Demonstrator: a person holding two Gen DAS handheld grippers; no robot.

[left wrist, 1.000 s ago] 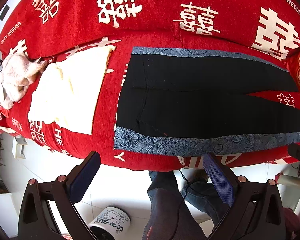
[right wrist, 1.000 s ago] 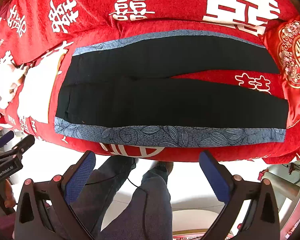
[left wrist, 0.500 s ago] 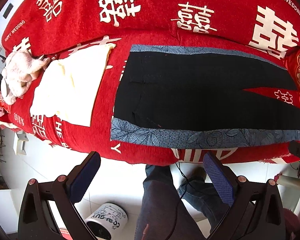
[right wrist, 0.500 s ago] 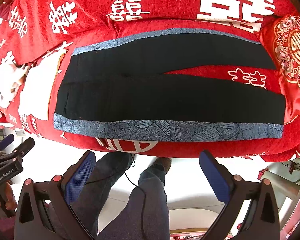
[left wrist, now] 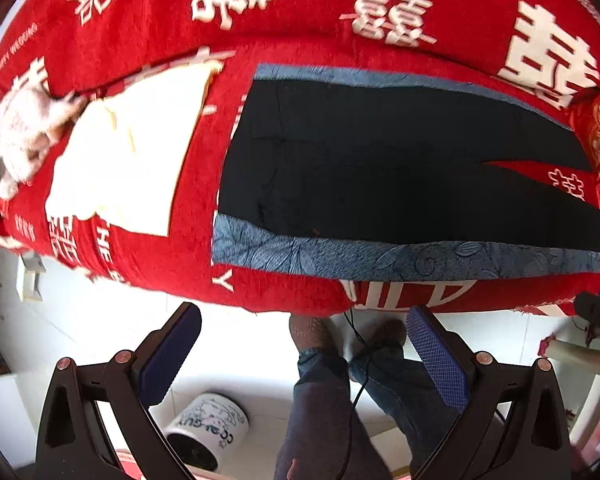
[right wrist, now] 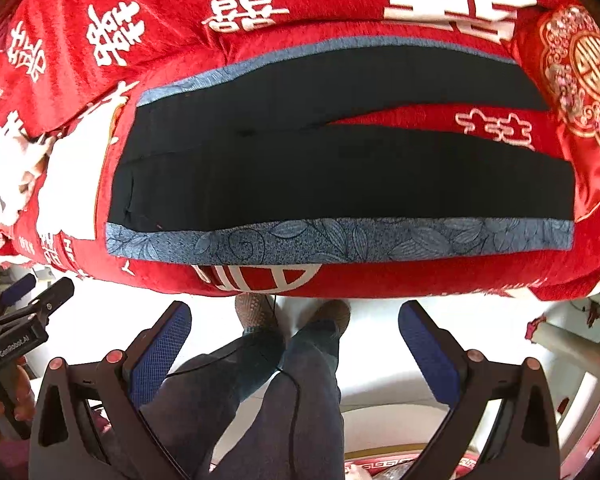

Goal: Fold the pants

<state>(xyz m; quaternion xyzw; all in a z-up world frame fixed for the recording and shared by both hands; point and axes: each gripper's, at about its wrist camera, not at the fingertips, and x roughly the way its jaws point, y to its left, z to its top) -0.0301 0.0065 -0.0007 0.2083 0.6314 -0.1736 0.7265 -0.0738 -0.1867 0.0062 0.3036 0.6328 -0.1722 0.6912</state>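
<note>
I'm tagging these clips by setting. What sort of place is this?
Likely a home living room: a sofa under a red wedding-print cover, black pants spread on its seat, white tiled floor below.

Black fabric pants with blue leaf-patterned side stripes (left wrist: 380, 176) (right wrist: 320, 176) lie flat, unfolded, mid-frame, waist left, legs slightly parted toward the right.

Black claw (left wrist: 304, 356) arms, copper screws, blue gridded pads (left wrist: 436, 356); blue jeans (right wrist: 276, 396), thin black cable (right wrist: 296, 404).

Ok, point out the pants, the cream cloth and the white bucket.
pants (left wrist: 380, 168): left wrist view, black middle.
cream cloth (left wrist: 140, 148): left wrist view, its centre.
white bucket (left wrist: 210, 426): left wrist view, printed side.
</note>
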